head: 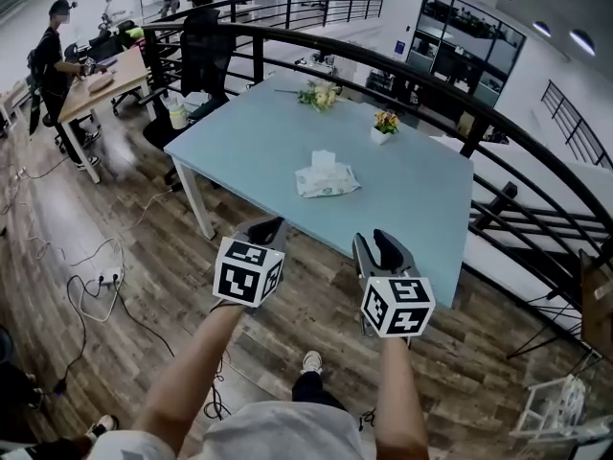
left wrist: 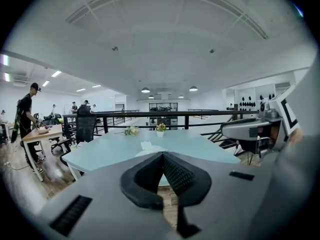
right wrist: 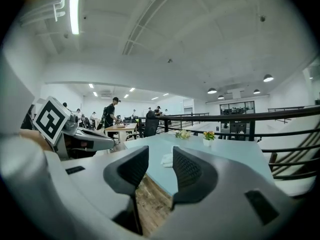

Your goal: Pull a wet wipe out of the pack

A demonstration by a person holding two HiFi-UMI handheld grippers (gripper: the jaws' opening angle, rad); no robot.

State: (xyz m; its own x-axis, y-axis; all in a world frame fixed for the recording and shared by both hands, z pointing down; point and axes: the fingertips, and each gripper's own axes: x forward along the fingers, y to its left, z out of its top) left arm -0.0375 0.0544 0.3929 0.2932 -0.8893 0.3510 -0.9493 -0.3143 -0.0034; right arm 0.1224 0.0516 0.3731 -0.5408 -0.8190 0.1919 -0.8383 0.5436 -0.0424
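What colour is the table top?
Pale blue; the table top shows best in the head view.

The head view looks steeply down from just short of the table (head: 421,199), both gripper views face it low from that same side, all sharing its top

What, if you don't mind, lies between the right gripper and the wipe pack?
Head view: only bare table separates right gripper from wipe pack.
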